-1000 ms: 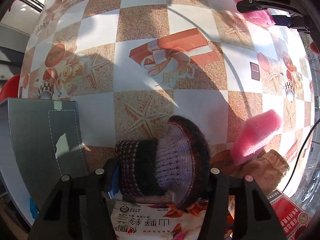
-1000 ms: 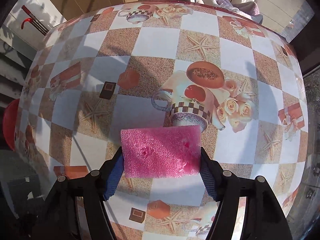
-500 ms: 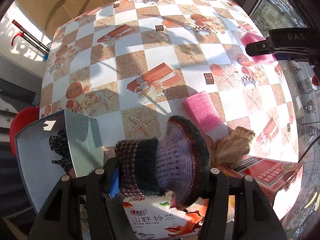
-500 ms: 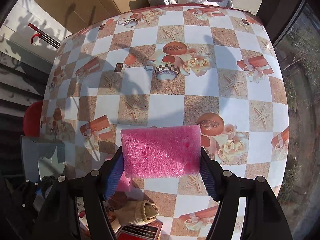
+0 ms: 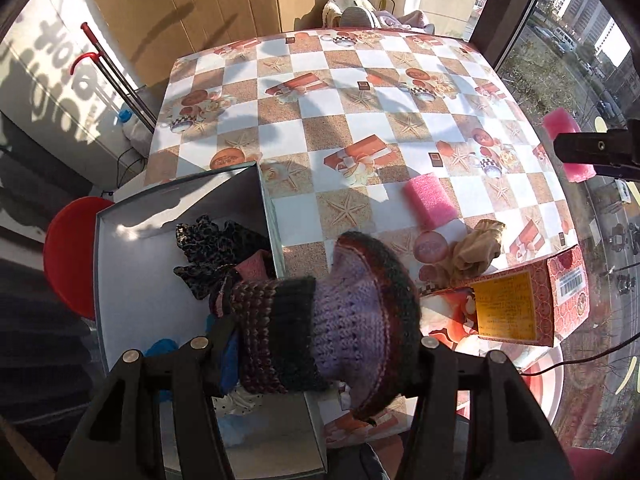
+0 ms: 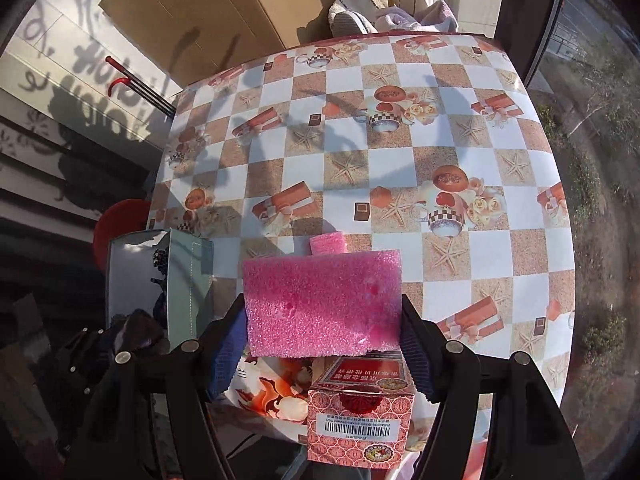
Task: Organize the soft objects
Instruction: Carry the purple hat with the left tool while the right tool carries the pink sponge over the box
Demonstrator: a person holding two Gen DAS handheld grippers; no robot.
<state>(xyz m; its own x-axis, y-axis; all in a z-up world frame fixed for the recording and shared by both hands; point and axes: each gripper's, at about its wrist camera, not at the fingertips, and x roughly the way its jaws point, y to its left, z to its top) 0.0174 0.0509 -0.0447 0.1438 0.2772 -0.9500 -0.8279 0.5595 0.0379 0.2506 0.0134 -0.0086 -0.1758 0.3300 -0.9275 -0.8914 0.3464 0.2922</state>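
Left wrist view: left tool (image 5: pixel 320 356) clamps a knitted hat (image 5: pixel 340 320) above the grey box (image 5: pixel 132 280); right tool (image 6: pixel 322 332) clamps a pink sponge (image 6: pixel 322 302) over the worktop (image 6: pixel 400 160).

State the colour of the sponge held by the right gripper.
Pink. The sponge shows best in the right wrist view, clamped in the right gripper.

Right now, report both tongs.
Left tongs: shut on the knitted hat.
Right tongs: shut on the pink sponge.
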